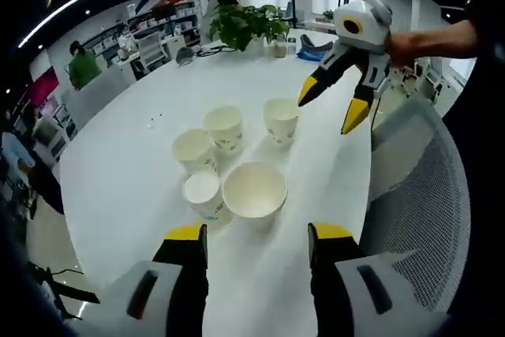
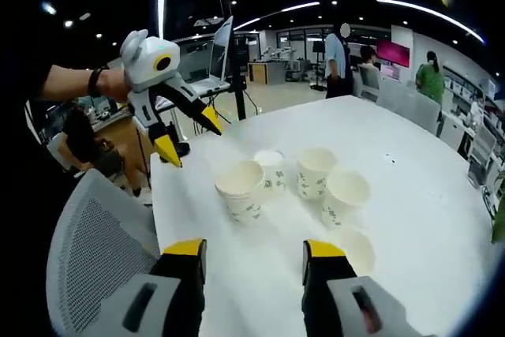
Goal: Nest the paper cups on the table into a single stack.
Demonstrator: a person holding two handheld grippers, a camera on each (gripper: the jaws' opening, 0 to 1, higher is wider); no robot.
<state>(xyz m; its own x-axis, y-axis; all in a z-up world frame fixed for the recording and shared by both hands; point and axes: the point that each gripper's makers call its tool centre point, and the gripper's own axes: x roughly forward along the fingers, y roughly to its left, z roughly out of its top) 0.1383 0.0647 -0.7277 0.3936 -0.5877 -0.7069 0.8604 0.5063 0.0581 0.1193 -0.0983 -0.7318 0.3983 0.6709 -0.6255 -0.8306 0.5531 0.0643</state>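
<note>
Paper cups (image 1: 237, 163), five, all empty, cluster on our white office table (image 1: 118, 171) as left gripper (image 1: 256, 246) and right gripper (image 2: 252, 258) hover with jaws apart.

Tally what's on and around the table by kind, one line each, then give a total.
Paper cups: 5, near one, left-front, left-back, middle, far right.
Grippers: 2, left gripper and right gripper, both open and empty.
Potted plants: 1, potted plant at the table's far end.
Mesh chairs: 1, mesh chair.
Total: 9
</note>
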